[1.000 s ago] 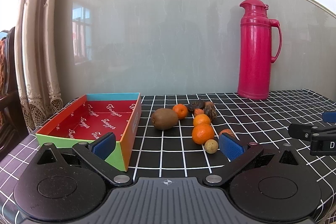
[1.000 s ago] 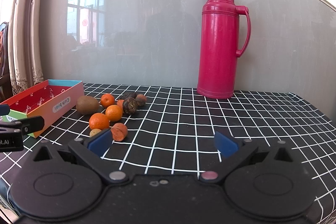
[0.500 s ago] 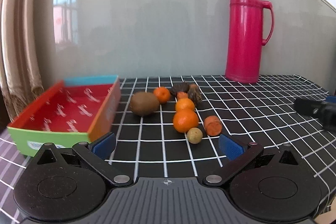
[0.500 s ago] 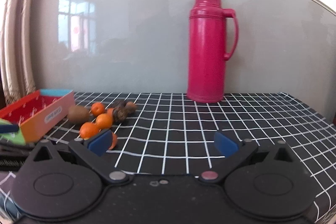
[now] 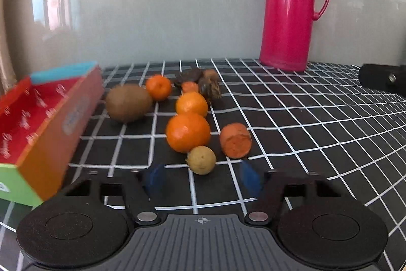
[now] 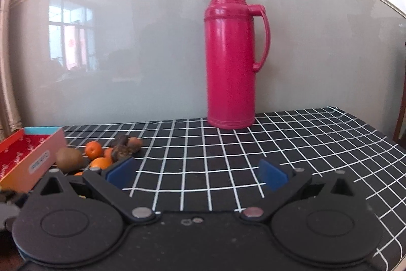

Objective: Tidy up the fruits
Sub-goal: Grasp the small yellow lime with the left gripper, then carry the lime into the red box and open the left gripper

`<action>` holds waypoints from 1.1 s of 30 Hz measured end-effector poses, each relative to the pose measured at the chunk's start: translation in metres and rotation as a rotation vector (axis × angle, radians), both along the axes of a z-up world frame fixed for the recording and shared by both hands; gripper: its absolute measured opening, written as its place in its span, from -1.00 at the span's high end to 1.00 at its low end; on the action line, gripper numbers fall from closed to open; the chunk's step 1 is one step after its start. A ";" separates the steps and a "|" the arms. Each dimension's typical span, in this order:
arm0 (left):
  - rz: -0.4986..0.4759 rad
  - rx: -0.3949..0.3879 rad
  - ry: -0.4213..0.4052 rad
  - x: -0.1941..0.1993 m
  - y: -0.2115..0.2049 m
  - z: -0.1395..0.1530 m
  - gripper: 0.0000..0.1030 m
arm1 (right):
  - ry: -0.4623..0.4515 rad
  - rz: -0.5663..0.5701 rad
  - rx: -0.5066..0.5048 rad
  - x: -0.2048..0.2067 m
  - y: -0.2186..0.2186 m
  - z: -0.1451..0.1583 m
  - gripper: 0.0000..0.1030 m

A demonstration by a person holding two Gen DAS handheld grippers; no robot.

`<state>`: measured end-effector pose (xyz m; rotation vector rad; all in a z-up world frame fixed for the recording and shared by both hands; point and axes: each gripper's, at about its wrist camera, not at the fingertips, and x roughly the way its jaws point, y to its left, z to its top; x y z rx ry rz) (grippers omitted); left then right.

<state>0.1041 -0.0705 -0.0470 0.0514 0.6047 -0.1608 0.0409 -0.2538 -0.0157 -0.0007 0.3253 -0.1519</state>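
The fruits lie in a loose cluster on the checked surface (image 5: 291, 118), just ahead of my left tongs (image 5: 201, 178). Nearest is a small yellow-green round fruit (image 5: 201, 159), at twelve o'clock from the blurred blue pads; it sits just beyond their tips, not pressed by either. My left tongs are closing, with nothing gripped. Touching that small fruit at eleven o'clock is a large tangerine (image 5: 188, 132), and at two o'clock from it lies an orange stub with a flat cut face (image 5: 235, 140). Farther along twelve o'clock comes a second tangerine (image 5: 191, 104), then a small orange piece (image 5: 189, 86) and dark, rough-skinned fruits (image 5: 209, 88). A third tangerine (image 5: 158, 87) sits beside a kiwi (image 5: 128, 102) at about eleven o'clock.

At nine to ten o'clock from the cluster stands the open box (image 5: 50, 118), red inside, with orange and green walls. A pink thermos jug (image 5: 289, 9) stands upright at one o'clock, against the grey wall panel.

My right tongs (image 6: 196, 170) hover well apart from the fruit, spread wide over bare surface, holding nothing.
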 end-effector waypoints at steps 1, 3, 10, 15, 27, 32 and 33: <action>0.007 -0.001 0.004 0.002 0.000 -0.001 -0.24 | 0.017 -0.016 -0.002 0.007 -0.001 -0.001 -1.00; 0.011 -0.013 0.001 0.005 -0.002 -0.001 -0.23 | 0.050 -0.040 0.001 0.021 -0.005 -0.005 -1.00; 0.025 -0.010 0.009 0.011 -0.001 0.000 0.42 | 0.149 -0.033 -0.007 0.044 -0.004 -0.026 -1.00; 0.022 -0.034 0.011 0.012 0.004 0.001 0.49 | 0.150 -0.012 -0.036 0.044 0.006 -0.028 -1.00; 0.124 -0.038 -0.186 -0.017 0.068 0.040 0.49 | 0.157 0.012 -0.072 0.043 0.021 -0.031 -1.00; 0.224 -0.047 -0.204 -0.015 0.117 0.046 0.49 | 0.149 0.055 -0.088 0.047 0.043 -0.033 -1.00; 0.243 -0.049 -0.203 -0.014 0.124 0.046 0.49 | 0.147 0.065 -0.095 0.048 0.048 -0.034 -1.00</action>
